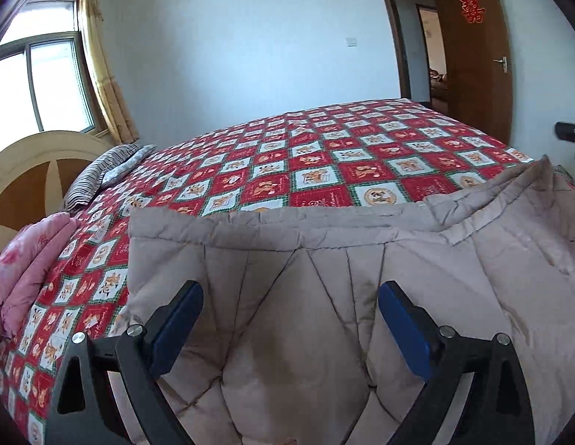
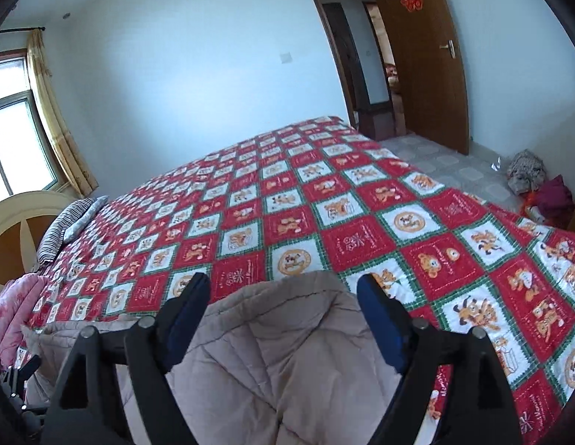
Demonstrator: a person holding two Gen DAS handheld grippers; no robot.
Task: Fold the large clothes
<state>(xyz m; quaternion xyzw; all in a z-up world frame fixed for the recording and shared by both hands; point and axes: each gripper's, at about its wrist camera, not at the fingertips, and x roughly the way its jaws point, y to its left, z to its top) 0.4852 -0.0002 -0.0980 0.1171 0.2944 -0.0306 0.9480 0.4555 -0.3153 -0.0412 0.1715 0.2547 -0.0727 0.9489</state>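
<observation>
A large beige quilted garment (image 1: 324, 278) lies on the near edge of a bed with a red, white and green patterned cover (image 1: 324, 155). Its hemmed edge runs across the left wrist view. My left gripper (image 1: 291, 293) stands open just above the garment, blue pads wide apart, nothing pinched. In the right wrist view the same beige garment (image 2: 280, 341) ends in a rounded fold between the fingers. My right gripper (image 2: 283, 285) is open over that fold and the pads do not press on the cloth. The right gripper's tip (image 1: 569, 131) peeks in at the right edge of the left view.
A pink folded quilt (image 1: 24, 274) and a striped pillow (image 1: 102, 170) lie near the wooden headboard (image 1: 24, 170) on the left. A window with yellow curtains (image 1: 102, 70) is behind. An open brown door (image 2: 417, 63) and a heap of clothes (image 2: 539, 189) on the floor are at right.
</observation>
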